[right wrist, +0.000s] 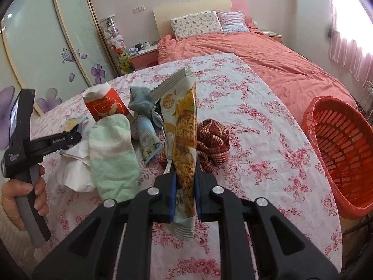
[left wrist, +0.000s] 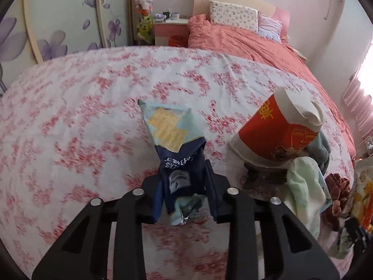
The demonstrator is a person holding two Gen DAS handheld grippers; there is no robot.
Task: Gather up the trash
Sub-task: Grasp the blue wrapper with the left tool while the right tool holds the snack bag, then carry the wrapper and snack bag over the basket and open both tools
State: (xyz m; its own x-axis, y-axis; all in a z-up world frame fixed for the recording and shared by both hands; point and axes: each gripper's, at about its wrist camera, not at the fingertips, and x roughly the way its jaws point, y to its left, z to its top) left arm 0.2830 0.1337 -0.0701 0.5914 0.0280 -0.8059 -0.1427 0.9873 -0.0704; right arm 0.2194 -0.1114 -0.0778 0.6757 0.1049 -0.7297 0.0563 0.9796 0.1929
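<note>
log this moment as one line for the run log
left claw: shut on cracker wrapper | right claw: shut on snack packet | orange basket: at table edge | paper cup: on table

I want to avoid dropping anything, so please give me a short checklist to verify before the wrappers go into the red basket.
1. Left gripper closed on the cracker wrapper: ok.
2. Right gripper closed on the snack wrapper: ok.
3. Red basket in view to the right, at the table edge: ok.
4. Basket mouth open: ok.
5. Red paper cup, possibly trash, not yet collected: not ok.
6. Grip firm enough for carrying: cannot tell.
</note>
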